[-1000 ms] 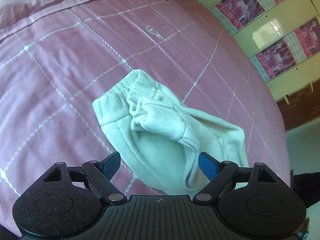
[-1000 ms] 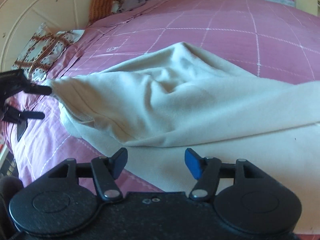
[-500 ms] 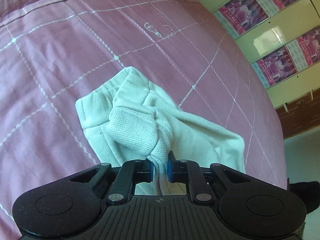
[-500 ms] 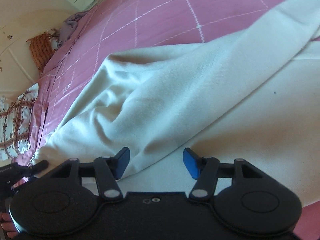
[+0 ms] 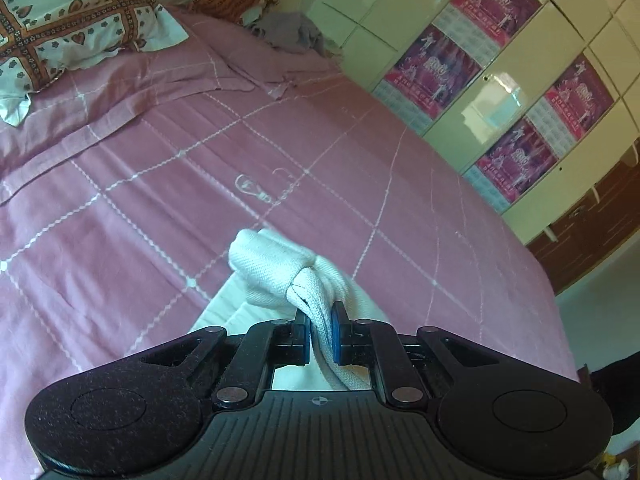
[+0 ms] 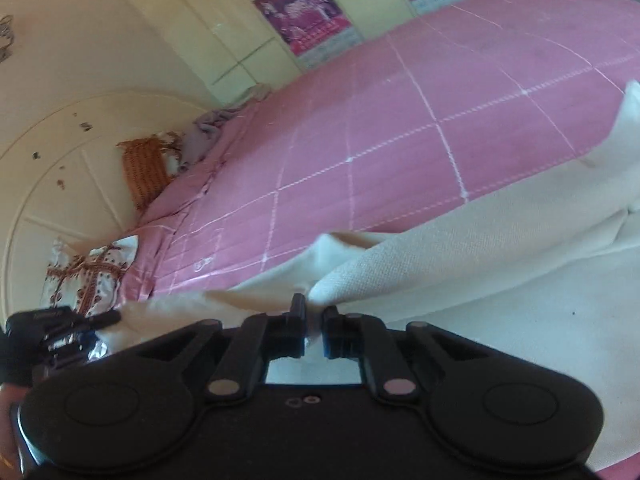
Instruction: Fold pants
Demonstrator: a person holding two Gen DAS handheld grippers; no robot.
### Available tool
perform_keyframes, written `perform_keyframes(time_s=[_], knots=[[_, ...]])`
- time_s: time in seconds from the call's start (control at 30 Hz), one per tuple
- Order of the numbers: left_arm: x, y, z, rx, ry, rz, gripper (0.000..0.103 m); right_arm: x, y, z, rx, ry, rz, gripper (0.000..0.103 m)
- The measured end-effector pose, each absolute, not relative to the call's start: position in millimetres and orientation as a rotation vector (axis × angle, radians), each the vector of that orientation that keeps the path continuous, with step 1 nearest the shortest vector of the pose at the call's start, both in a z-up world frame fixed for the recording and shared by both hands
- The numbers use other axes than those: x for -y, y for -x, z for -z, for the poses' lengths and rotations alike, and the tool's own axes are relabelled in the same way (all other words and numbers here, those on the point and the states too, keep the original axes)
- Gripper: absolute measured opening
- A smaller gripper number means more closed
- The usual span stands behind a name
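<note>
The cream knit pants (image 5: 280, 268) lie on the pink checked bedspread (image 5: 160, 168), the patterned pillow (image 5: 60, 28) at its far-left end, wardrobe doors (image 5: 500, 92) to its right

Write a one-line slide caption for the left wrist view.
Left tool shut on a bunched fold of the white pants, above a pink grid-patterned bedspread.

Both claws, open before, now clamp pants (image 5: 280, 268), lifted.

Wide open pink bedspread (image 5: 168, 184) ahead, nothing standing on its middle. Patterned pillow (image 5: 60, 28) and grey cloth heap (image 5: 288, 32) crowd the head end; the wardrobe (image 5: 500, 92) walls off the far side.
</note>
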State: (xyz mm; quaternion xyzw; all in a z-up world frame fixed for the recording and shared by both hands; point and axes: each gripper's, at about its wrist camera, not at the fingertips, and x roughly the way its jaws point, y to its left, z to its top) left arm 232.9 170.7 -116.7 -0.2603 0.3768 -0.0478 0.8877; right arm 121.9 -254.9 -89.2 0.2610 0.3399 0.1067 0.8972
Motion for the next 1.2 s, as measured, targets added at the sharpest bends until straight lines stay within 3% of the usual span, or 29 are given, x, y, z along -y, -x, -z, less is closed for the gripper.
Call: perform_keyframes(time_s=[0.13, 0.23, 0.5, 0.63, 0.93, 1.03, 1.07, 1.2], knots=[[-170.9, -226.8, 199.4, -1.018, 0.43, 0.008, 0.01, 234.8, -118.5, 148.6, -0.897, -0.461, -0.199, 0.008], [-178.1, -216.8, 212.3, -1.004, 0.486, 0.006, 0.01, 232.1, -119.6, 188.0, -1.001, -0.505, -0.152, 0.009], [-164.1, -178.5, 164.9, -0.923, 0.418, 0.002, 0.011, 236.2, -103.5, 168.4, -0.991, -0.478, -0.171, 0.029], [-136.5, -165.5, 149.5, -0.899, 0.349, 0.073, 0.011, 244.0, -99.7, 166.8, -0.981, -0.487, -0.162, 0.032], [-57.3, -162.8, 199.9, -1.023, 0.256, 0.141, 0.011, 261.7, -92.5, 158.9, -0.98, -0.503, -0.139, 0.034], [-57.1, -158.2, 200.1, -1.014, 0.256, 0.136, 0.011, 287.6, -90.4, 142.6, -0.931, -0.496, -0.097, 0.045], [-57.6, -157.7, 200.3, -1.015, 0.259, 0.133, 0.011, 299.1, -93.1, 140.1, -0.925, -0.504, -0.068, 0.053], [-56.9, -156.9, 201.4, -1.004, 0.265, 0.121, 0.011, 330.5, -110.9, 136.7, -0.919, -0.529, 0.02, 0.055]])
